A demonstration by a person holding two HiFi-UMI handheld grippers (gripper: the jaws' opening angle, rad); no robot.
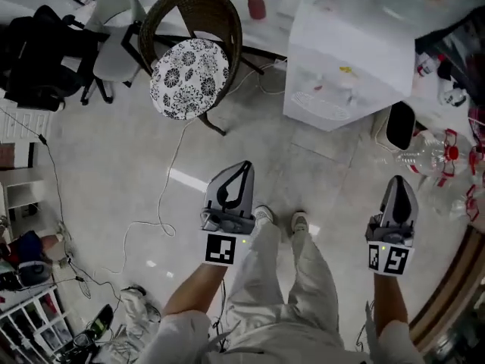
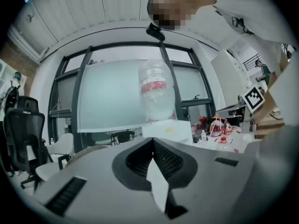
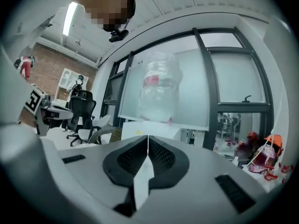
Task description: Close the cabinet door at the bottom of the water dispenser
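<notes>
Open floor (image 1: 318,165) separates water dispenser (image 1: 350,59) from left gripper (image 1: 243,165) and right gripper (image 1: 398,180)

Seen from above: a person in a white short-sleeved top (image 1: 180,338), pale beige trousers (image 1: 282,294) and white sneakers (image 1: 263,215). The grey left gripper (image 1: 242,167) and right gripper (image 1: 398,180) each have a black teardrop recess and a marker cube (image 1: 220,249) printed with black-and-white squares.

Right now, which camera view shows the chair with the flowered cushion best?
The head view: the chair is seen almost whole from above, cushion and wicker back. Both gripper views show only a sliver of its wicker back, left of centre.
</notes>
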